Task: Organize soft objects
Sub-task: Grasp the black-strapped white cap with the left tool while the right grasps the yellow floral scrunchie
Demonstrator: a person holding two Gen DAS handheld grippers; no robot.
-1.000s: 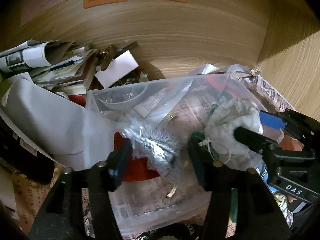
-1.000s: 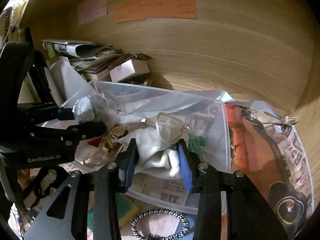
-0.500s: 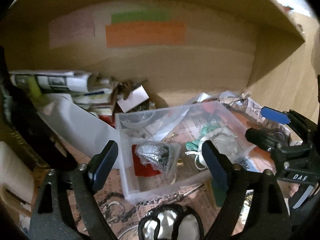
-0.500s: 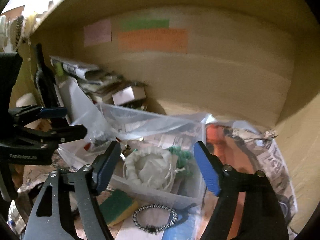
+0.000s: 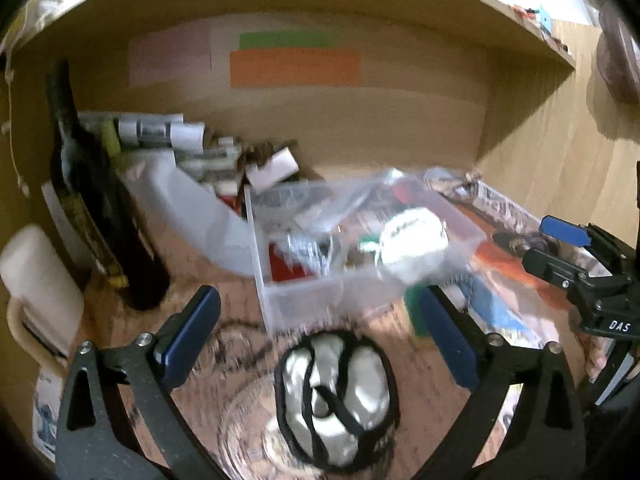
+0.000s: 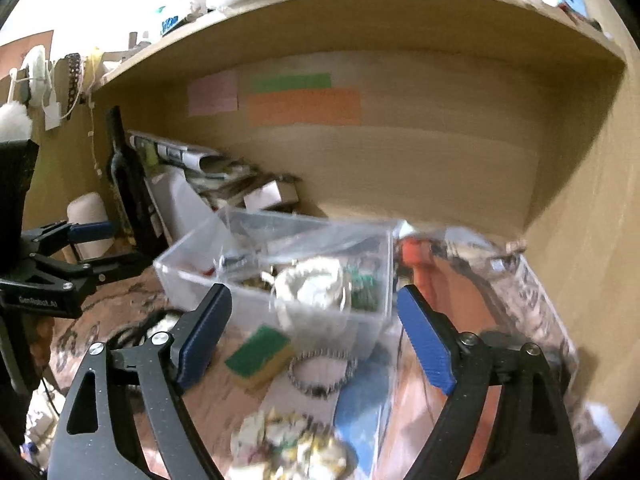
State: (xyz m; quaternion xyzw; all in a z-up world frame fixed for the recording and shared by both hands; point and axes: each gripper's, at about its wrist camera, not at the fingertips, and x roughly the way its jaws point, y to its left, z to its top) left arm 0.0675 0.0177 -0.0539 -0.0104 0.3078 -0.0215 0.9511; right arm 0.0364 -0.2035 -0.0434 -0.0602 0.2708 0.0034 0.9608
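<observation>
A clear plastic bin (image 5: 320,300) (image 6: 376,320) stands on the desk under a shelf. Inside lie a white soft bundle (image 5: 412,236) (image 6: 308,288), a grey furry item in a clear bag (image 5: 308,244) and something green (image 6: 362,292). My left gripper (image 5: 316,328) is open and empty, held back from the bin's near side. My right gripper (image 6: 312,328) is open and empty, also back from the bin. A silver-white soft item with black straps (image 5: 336,396) lies in front of the left gripper. A green-and-yellow sponge (image 6: 260,354) lies in front of the bin.
A dark bottle (image 5: 100,216) (image 6: 128,184) stands at left beside stacked papers (image 5: 160,132). A beaded bracelet (image 6: 322,372), a crumpled white-and-gold item (image 6: 292,448) and newspaper (image 6: 520,300) lie on the desk. A white roll (image 6: 88,220) stands left. The shelf board (image 6: 360,8) runs overhead.
Both grippers opened, let go of the furry bag and the white bundle in the bin, and pulled back and up away from the bin.
</observation>
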